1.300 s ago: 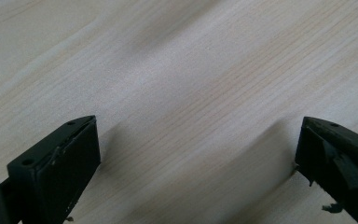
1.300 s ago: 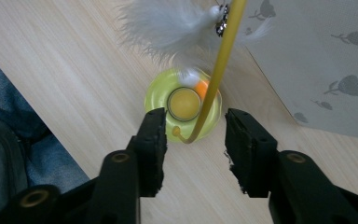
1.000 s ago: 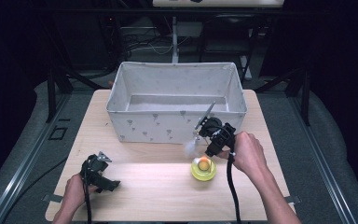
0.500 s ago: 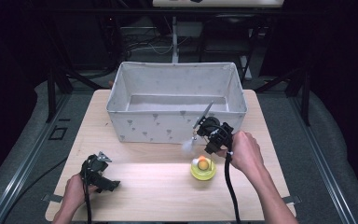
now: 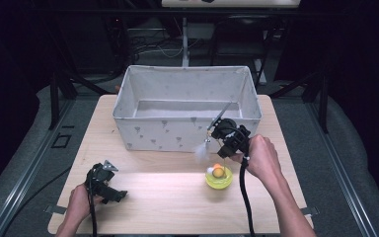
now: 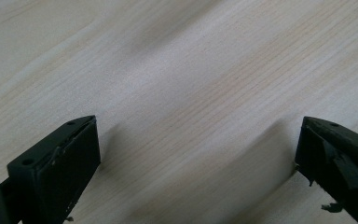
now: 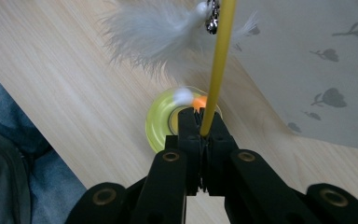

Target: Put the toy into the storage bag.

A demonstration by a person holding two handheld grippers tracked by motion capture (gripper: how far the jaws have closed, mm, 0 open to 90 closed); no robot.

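Clearly idle at the left, the left gripper (image 5: 109,190) rests on the table (image 5: 153,197), jaws spread wide and empty. Right of it, the right gripper (image 7: 200,122) is clamped on the thin yellow wand (image 7: 218,60) of a cat toy standing in its yellow base (image 5: 219,178) before the fabric bin (image 5: 185,116). Judged light and springy, with a soft white feather (image 7: 156,28); gripping low near the base seems steadiest
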